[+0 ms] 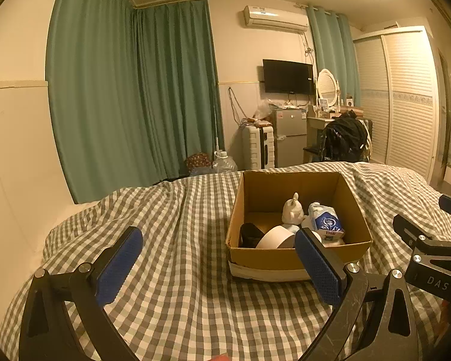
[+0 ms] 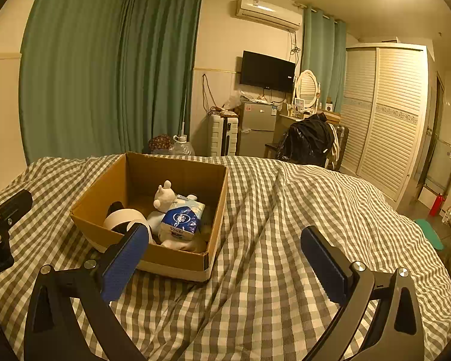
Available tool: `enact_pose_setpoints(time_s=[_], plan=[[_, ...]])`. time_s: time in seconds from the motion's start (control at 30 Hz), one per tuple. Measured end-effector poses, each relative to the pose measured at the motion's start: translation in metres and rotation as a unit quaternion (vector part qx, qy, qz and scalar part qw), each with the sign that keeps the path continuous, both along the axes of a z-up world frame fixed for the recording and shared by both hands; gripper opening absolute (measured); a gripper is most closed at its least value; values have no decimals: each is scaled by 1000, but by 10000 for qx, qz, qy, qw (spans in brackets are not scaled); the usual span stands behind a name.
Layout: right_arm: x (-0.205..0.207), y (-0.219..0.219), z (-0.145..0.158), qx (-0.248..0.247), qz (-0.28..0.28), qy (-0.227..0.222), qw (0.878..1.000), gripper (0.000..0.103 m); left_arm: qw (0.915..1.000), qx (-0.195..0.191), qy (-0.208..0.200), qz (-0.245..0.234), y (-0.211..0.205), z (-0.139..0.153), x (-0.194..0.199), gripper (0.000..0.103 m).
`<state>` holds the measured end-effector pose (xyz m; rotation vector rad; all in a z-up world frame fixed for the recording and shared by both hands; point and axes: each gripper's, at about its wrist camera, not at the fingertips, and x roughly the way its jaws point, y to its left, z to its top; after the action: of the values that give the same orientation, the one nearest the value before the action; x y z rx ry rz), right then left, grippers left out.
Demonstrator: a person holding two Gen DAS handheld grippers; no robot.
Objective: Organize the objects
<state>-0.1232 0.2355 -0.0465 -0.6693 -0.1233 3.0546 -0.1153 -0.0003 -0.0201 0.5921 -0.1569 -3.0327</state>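
Working left to right, your left gripper (image 1: 218, 258) hovers over the checked bedspread (image 1: 171, 270) with its blue pads wide apart and nothing between them; the patch of cover at its 12 o'clock is bare. Off at its 1 o'clock sits the cardboard box (image 1: 297, 257), open at the top, and that is where the task's things are: a roll of tape (image 1: 275, 237) near the front wall, a white plush toy (image 1: 292, 209) behind it, and a blue tissue pack (image 1: 326, 221) at the toy's 3 o'clock. Your right gripper (image 2: 224, 251) is likewise spread and empty, the box at its 11 o'clock. To my eye the gathering looks close to done: no loose object shows on the bed in either view, so what remains, if anything, lies out of sight
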Motion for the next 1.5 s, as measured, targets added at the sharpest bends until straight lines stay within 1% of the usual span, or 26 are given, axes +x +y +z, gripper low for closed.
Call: enact_pose_setpoints(time_s=[0.6, 1.0, 1.5], plan=[[-1, -3, -2, 10, -12, -41, 10000, 102, 9999, -87, 57, -40, 6, 0, 3, 103], [0, -3, -3, 20, -20, -59, 10000, 102, 10000, -30, -15, -22, 3, -2, 2, 103], [-1, -4, -5, 32, -20, -68, 10000, 102, 10000, -52, -23, -27, 5, -2, 3, 103]])
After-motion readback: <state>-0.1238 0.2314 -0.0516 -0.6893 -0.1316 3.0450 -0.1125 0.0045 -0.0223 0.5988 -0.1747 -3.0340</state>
